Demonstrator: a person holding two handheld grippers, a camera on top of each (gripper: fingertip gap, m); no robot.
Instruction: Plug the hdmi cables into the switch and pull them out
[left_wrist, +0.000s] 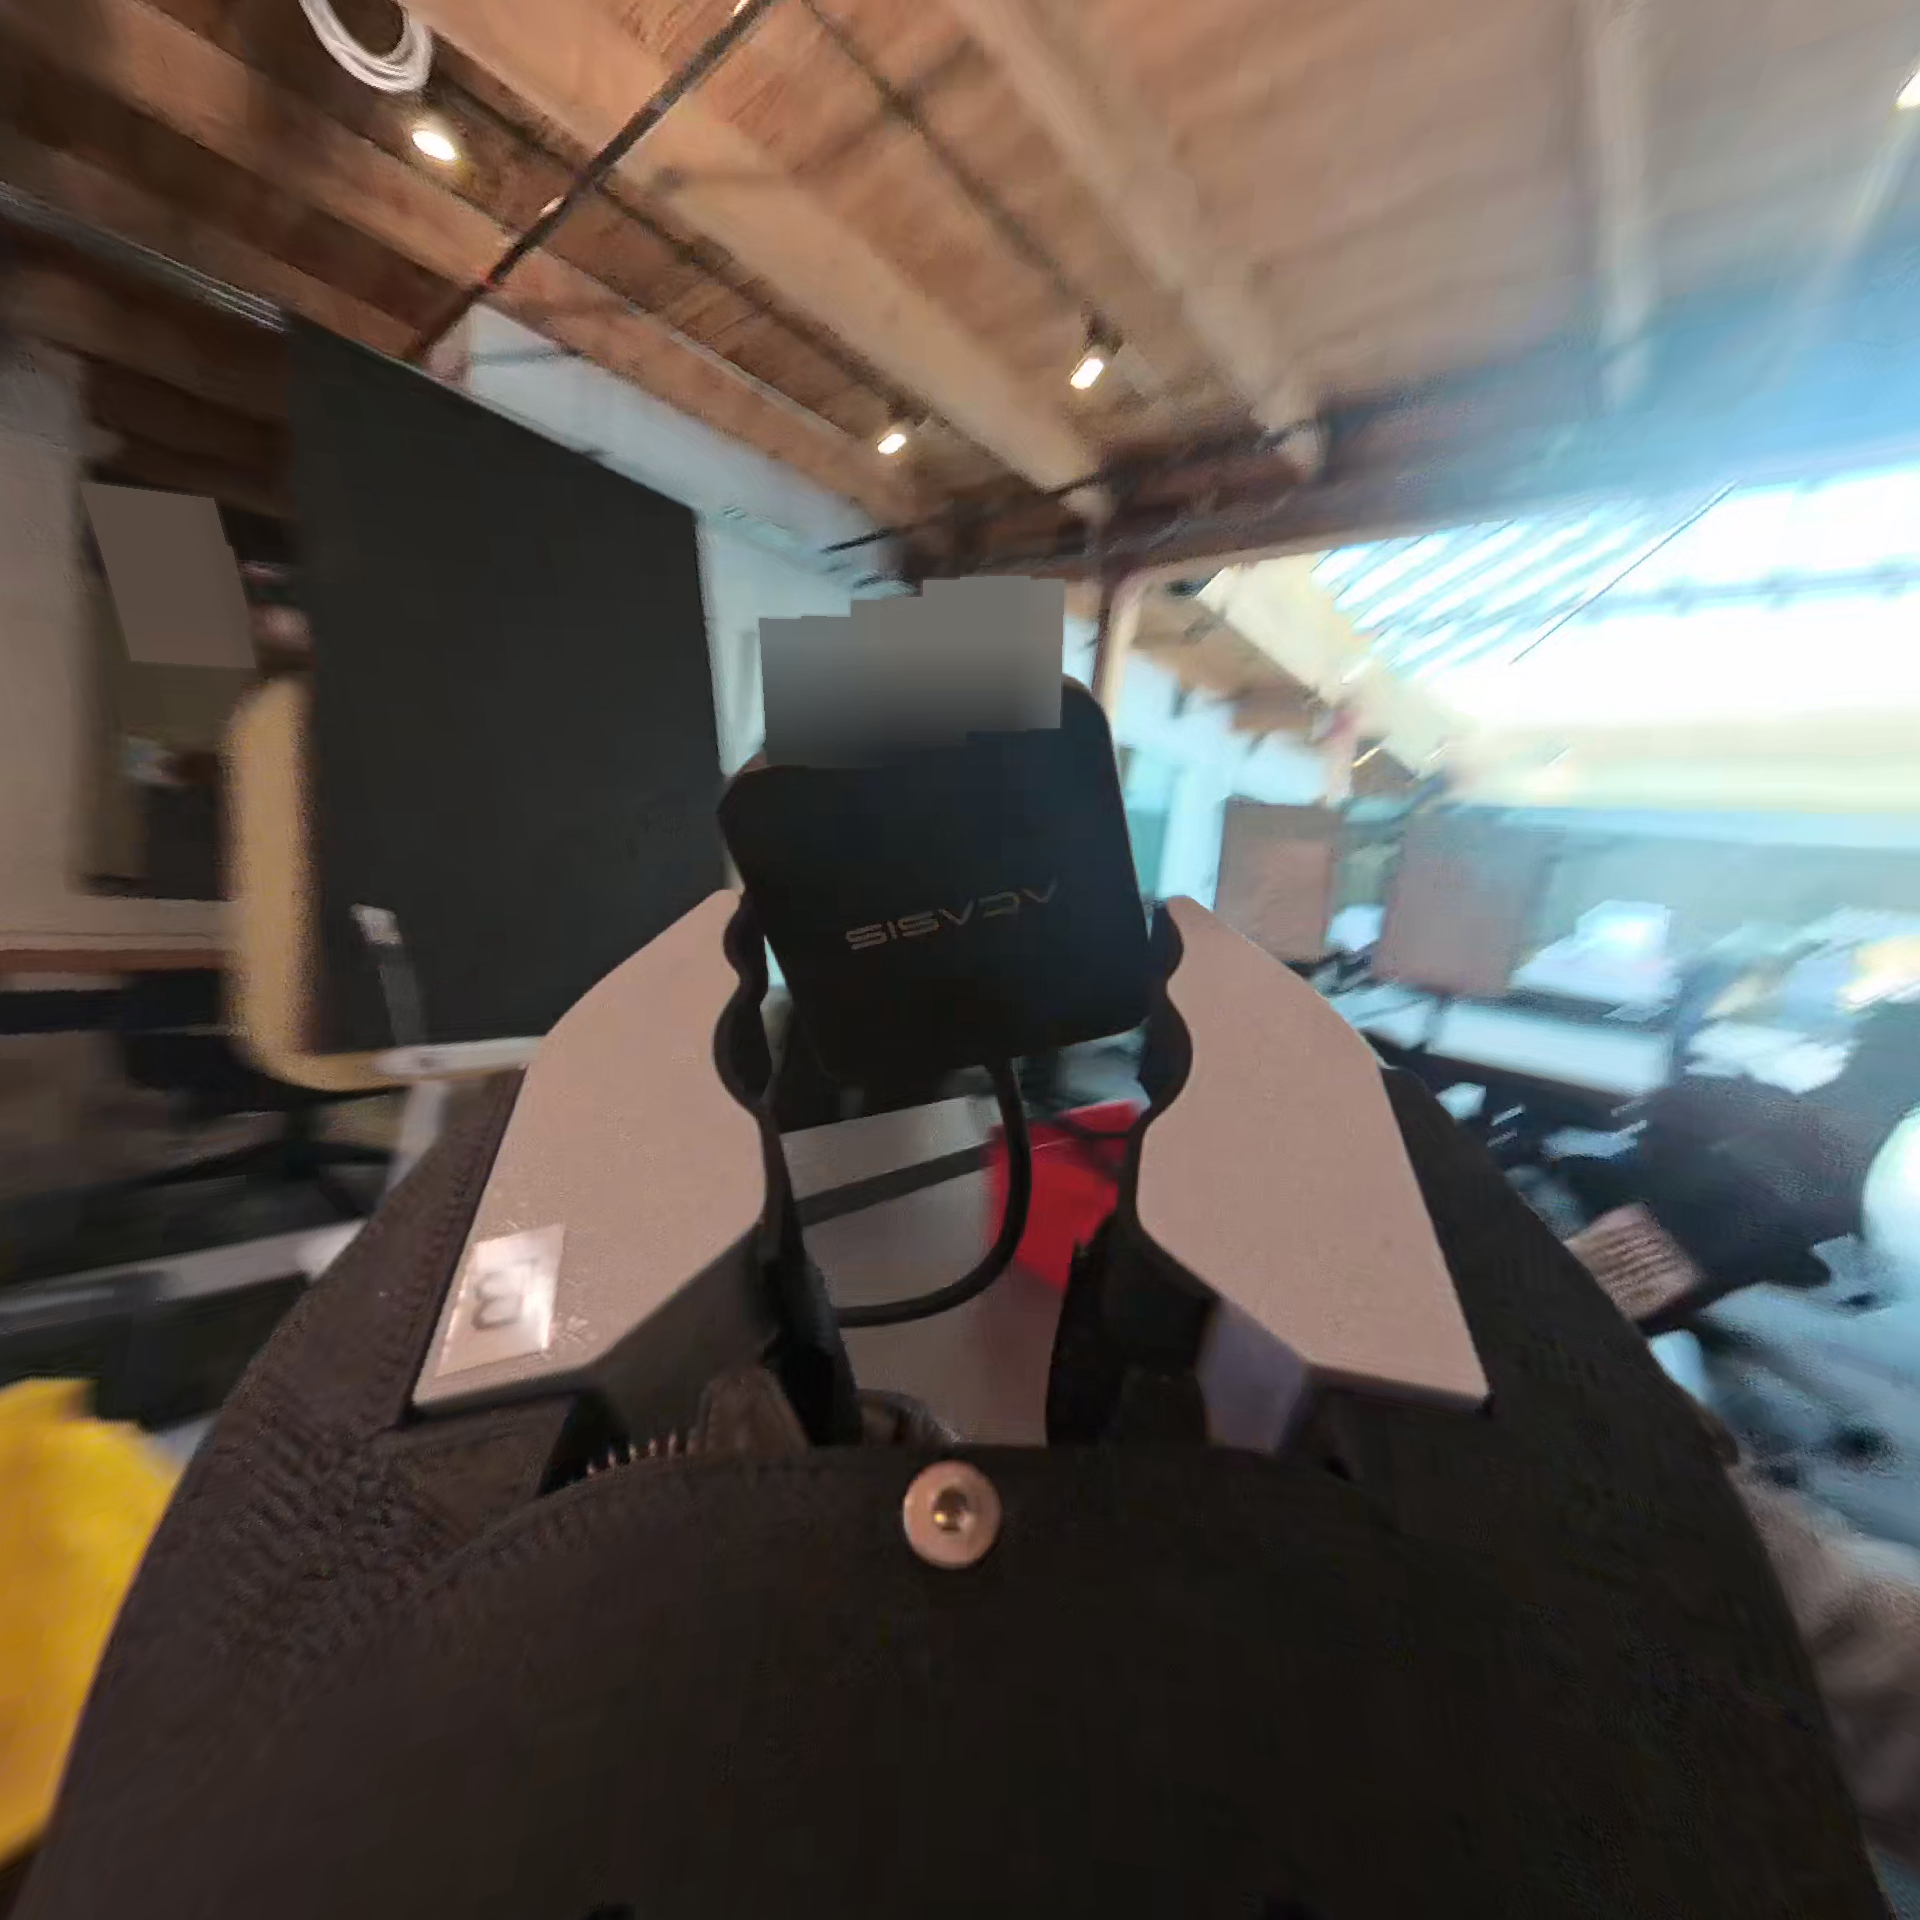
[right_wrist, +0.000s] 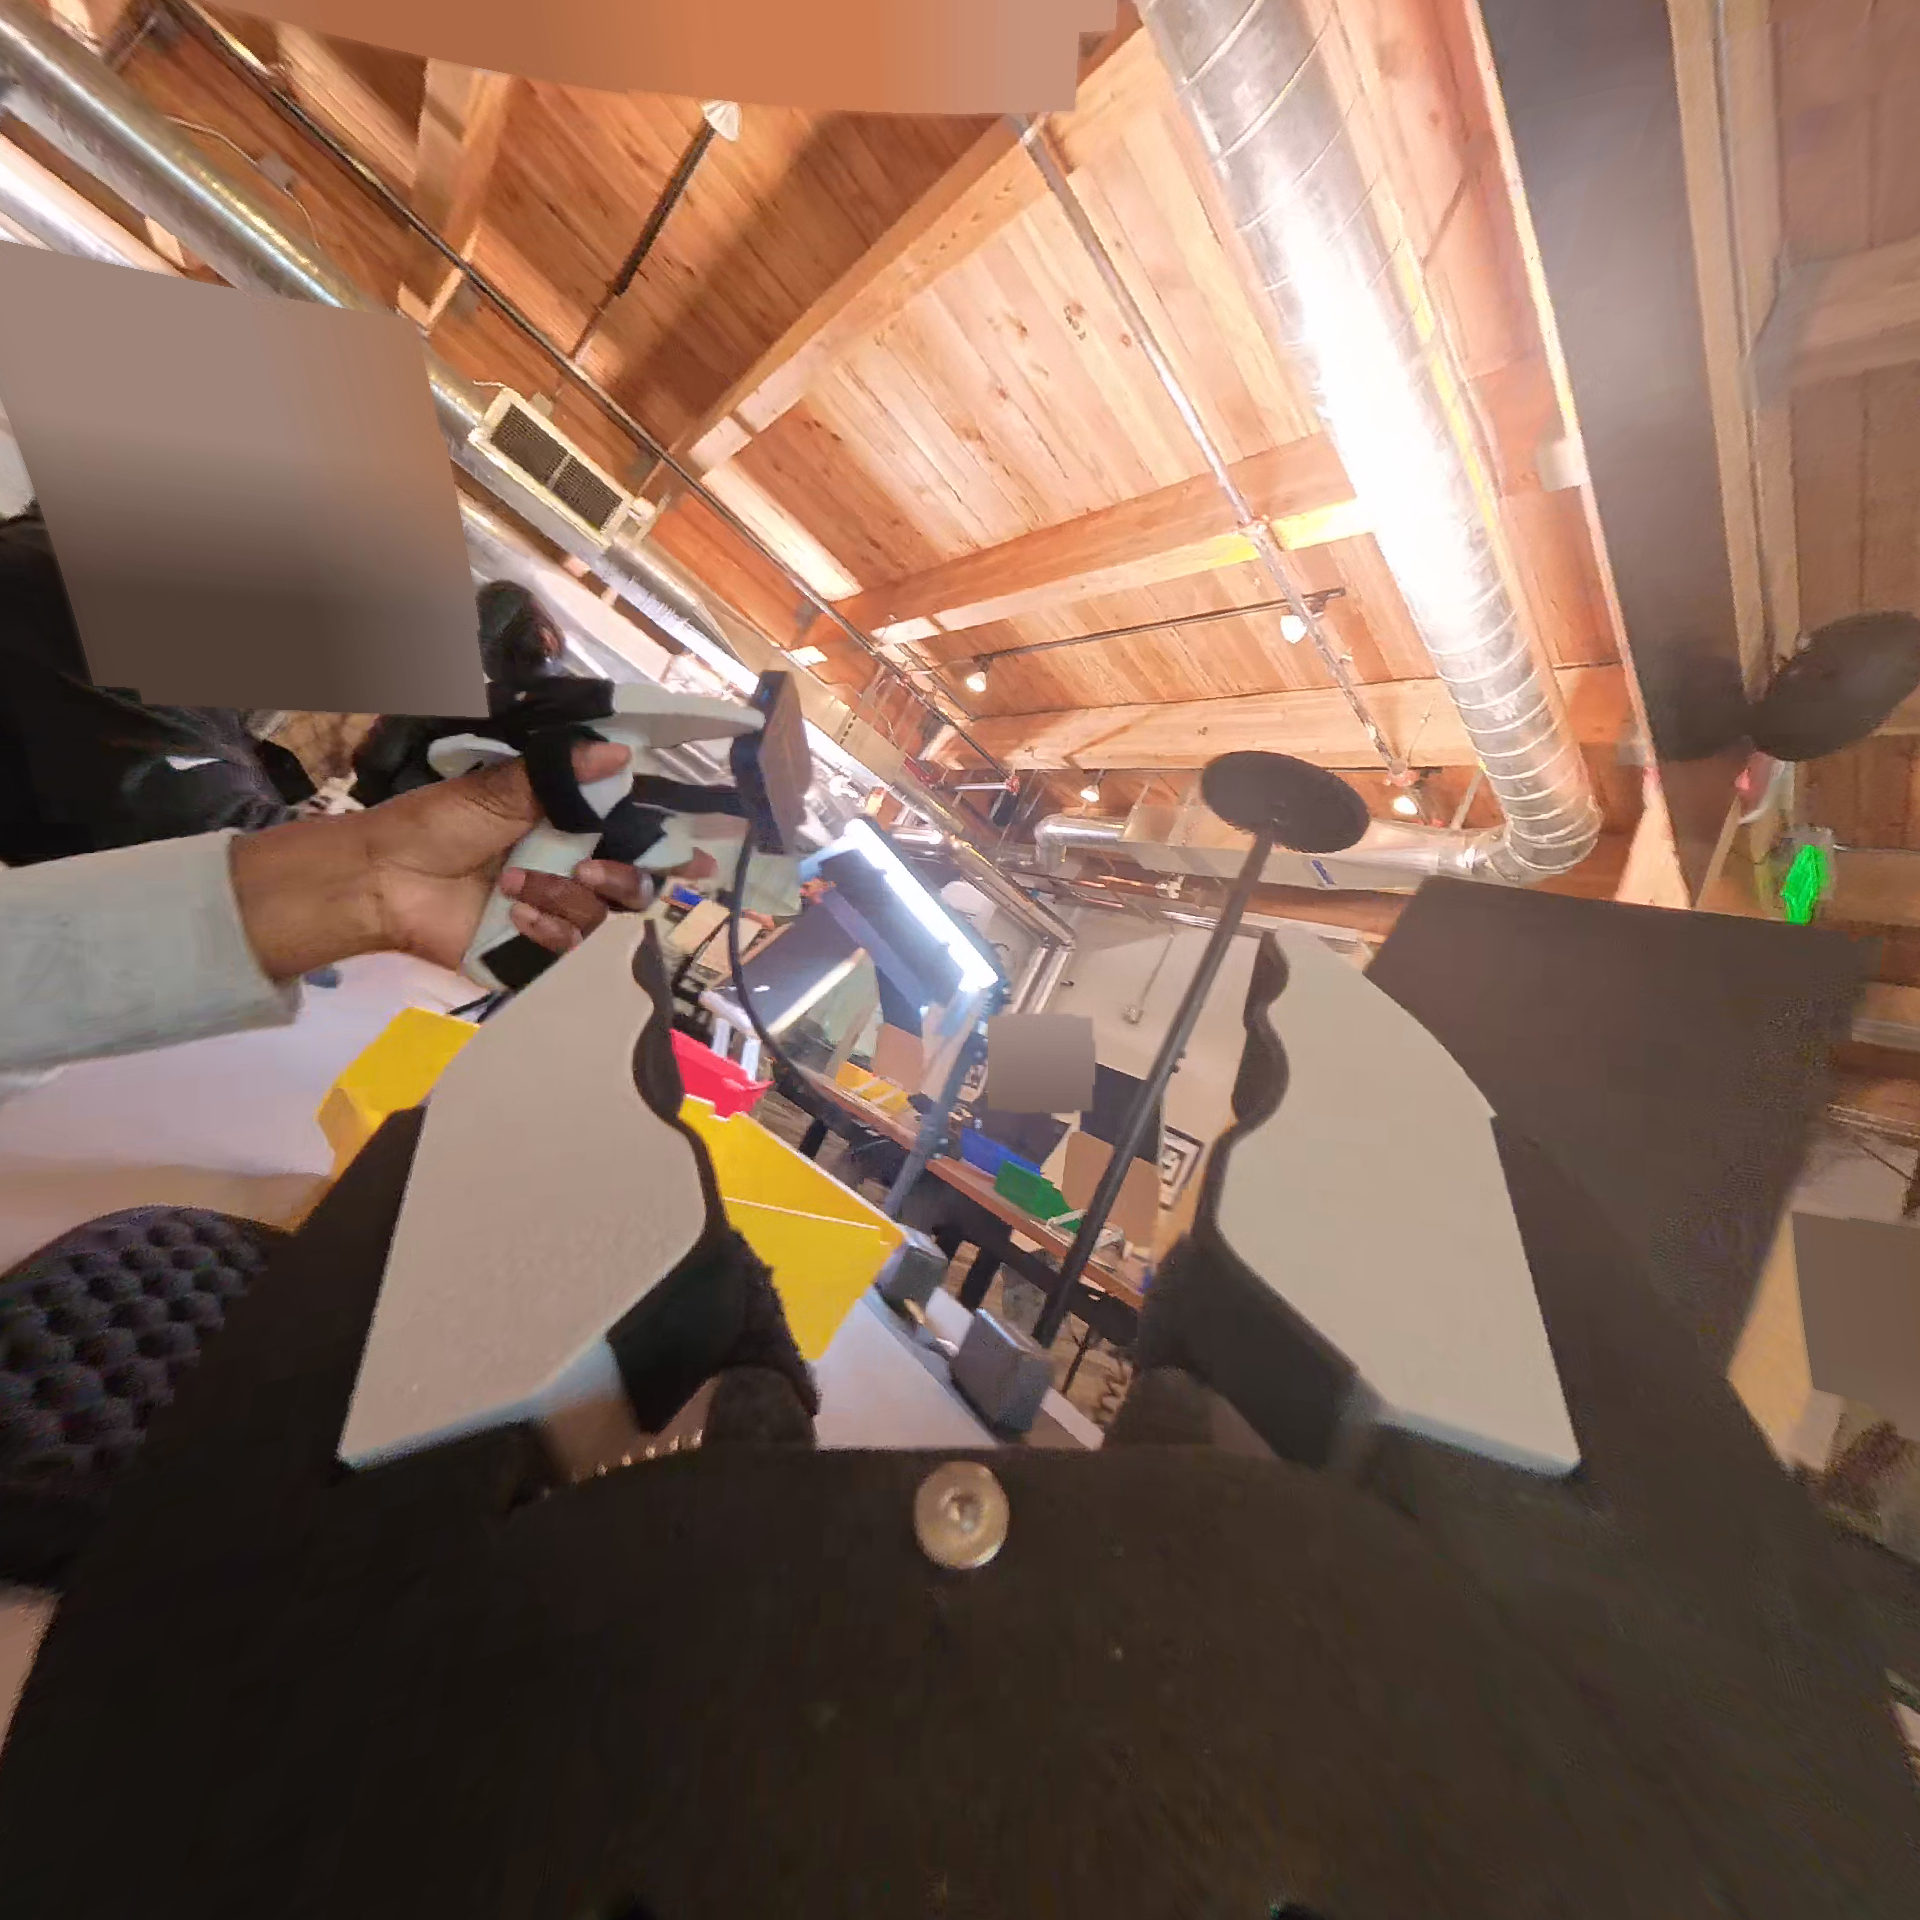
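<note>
Take the switch (left_wrist: 940, 914) as your landmark: a flat black box with a thin black lead (left_wrist: 1013, 1174) hanging from its lower edge.

To its left in the right wrist view, your left hand (right_wrist: 447, 873) holds the left gripper (left_wrist: 951, 935) up in the air, well above the white table (right_wrist: 156, 1132). That gripper's fingers (left_wrist: 634, 1143) are pinching the switch from both sides, the rippled black pads pressed to its edges. Seen from the side in the right wrist view, the switch (right_wrist: 781, 764) stands on edge at the fingertips, its lead drooping in a loop below it.

Below the switch and across the table lie a yellow bin (right_wrist: 790, 1216) and, beyond it, a red bin (right_wrist: 717, 1075).

To the right of the switch, your right gripper (right_wrist: 956, 1029) points up and away with its fingers spread wide, nothing between them; only a black stand (right_wrist: 1174, 1049) with a round top shows through the gap.

I see no loose HDMI cable in either view, and the left wrist view is blurred, so I cannot tell whether any port is filled. By my reading you are at the holding step: switch secured, plug not yet in hand.

The next move calls for your right gripper to drop toward the table, find a cable end and grip it behind the plug, while your left turns the switch so a port faces it squarely.
</note>
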